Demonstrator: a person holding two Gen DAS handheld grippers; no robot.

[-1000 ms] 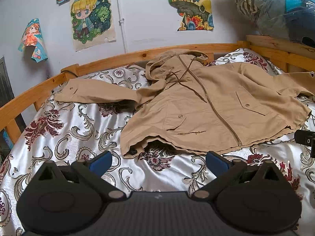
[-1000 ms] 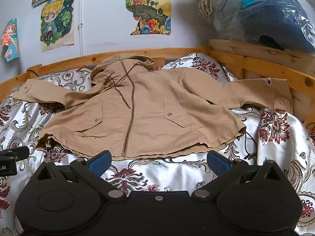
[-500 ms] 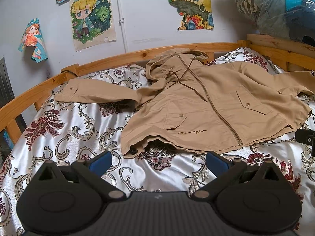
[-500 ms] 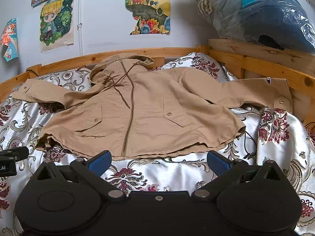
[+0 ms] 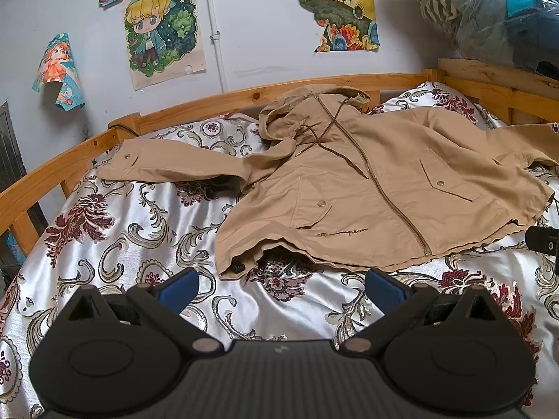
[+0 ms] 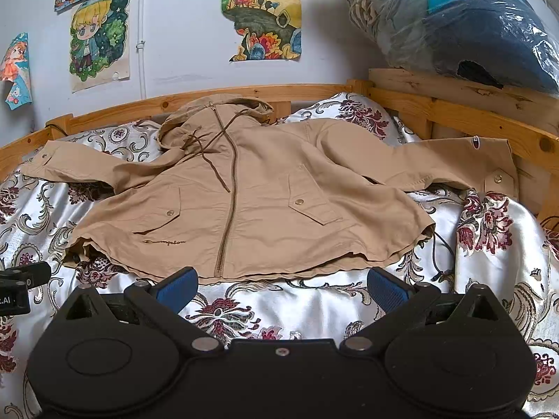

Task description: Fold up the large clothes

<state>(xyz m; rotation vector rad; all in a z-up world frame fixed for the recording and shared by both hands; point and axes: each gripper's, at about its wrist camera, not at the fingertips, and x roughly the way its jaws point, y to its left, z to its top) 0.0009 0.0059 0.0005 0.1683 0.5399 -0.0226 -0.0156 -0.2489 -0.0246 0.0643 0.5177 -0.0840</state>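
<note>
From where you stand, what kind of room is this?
Most likely a bedroom: a wooden bed frame with a floral satin bedspread, cartoon posters on the wall, and a tan jacket spread out.

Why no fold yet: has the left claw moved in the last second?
No. Left claw hovers open short of the tan jacket's hem, framing unchanged against the wooden bed rail.

One tan hooded jacket [image 6: 251, 206] lies at centre, with two flap pockets [image 6: 307, 206] and two spread sleeves [image 5: 167, 164]. Two grippers appear: left gripper [image 5: 281, 288] and right gripper [image 6: 281, 284], each at 6 o'clock with jaws spread. Four posters [image 5: 162, 31] hang from 9 to 12 o'clock. One bagged bundle [image 6: 454, 24] sits at 2 o'clock.
</note>
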